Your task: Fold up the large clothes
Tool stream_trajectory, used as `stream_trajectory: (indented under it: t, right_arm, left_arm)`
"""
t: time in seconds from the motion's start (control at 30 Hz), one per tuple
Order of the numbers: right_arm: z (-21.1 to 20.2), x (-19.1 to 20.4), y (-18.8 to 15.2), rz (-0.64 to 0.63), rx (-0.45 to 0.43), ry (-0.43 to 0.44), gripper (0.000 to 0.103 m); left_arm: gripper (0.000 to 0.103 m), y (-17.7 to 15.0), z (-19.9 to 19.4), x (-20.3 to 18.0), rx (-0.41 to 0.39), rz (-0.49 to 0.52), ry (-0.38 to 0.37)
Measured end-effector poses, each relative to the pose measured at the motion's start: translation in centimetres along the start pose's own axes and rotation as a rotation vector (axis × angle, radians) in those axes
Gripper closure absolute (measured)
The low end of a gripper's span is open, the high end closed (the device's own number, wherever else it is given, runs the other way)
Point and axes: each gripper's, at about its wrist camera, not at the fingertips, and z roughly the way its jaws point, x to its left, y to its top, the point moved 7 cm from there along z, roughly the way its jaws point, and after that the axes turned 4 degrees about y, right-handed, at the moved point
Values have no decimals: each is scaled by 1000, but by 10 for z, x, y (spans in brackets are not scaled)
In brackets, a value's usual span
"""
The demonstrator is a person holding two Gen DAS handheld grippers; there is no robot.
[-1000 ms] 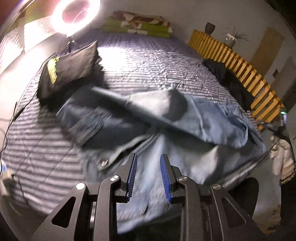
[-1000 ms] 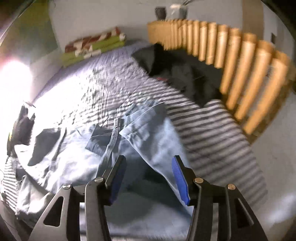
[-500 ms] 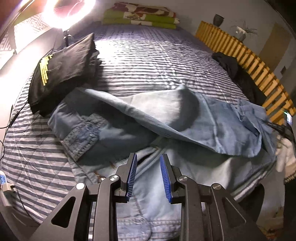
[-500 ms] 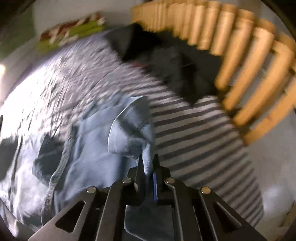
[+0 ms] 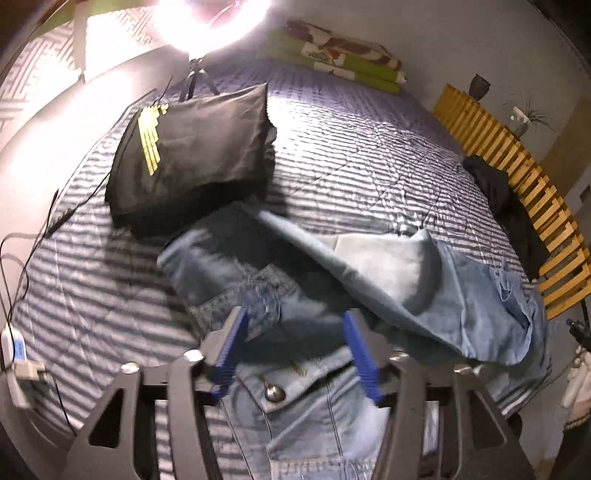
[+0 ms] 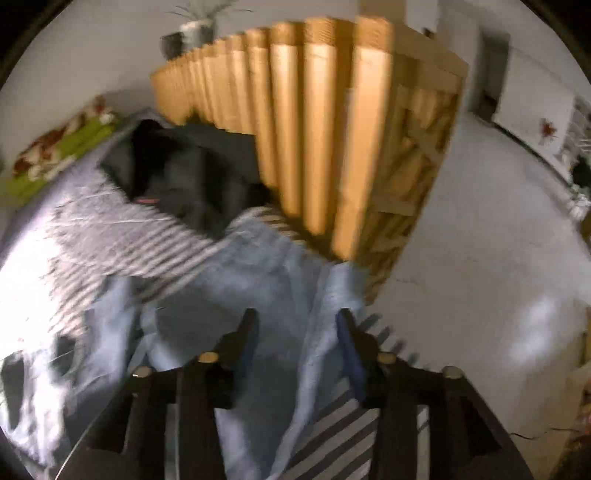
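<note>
A pair of light blue jeans lies crumpled across the striped bed, one leg thrown over the other. Its waistband with a metal button lies right under my left gripper, which hovers open above the denim with nothing between its fingers. In the right wrist view the jeans' leg end lies at the bed's corner, blurred. My right gripper stands open just over that cloth, holding nothing.
A folded black garment with yellow stripes sits on the bed behind the jeans. A dark garment lies against the slatted wooden frame. Folded green bedding, a bright ring light and cables line the edges.
My right gripper, shut on the jeans' leg end half a second ago, has opened and let it go near the bed corner. My left gripper has opened wider and moved over the waistband.
</note>
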Motion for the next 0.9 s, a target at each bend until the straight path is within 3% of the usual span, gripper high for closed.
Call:
stream_trajectory:
  t: [0.13, 0.33, 0.47, 0.6, 0.73, 0.9]
  right_arm:
    - [-7, 63, -25, -80, 93, 183, 53]
    - [3, 140, -70, -177, 220, 287, 52]
    - [-12, 199, -101, -288, 252, 392, 52]
    - [-42, 275, -123, -446, 251, 516, 52]
    - [-84, 375, -155, -671, 246, 665, 52]
    - [-118, 506, -221, -917, 298, 820, 52]
  left_arm:
    - [42, 13, 28, -1, 50, -61, -40]
    - [42, 0, 50, 26, 93, -101, -11]
    - [42, -31, 50, 72, 121, -174, 37]
    - [42, -81, 45, 102, 158, -253, 5]
    - [42, -131, 50, 98, 201, -255, -41]
    - [44, -162, 67, 83, 226, -241, -77]
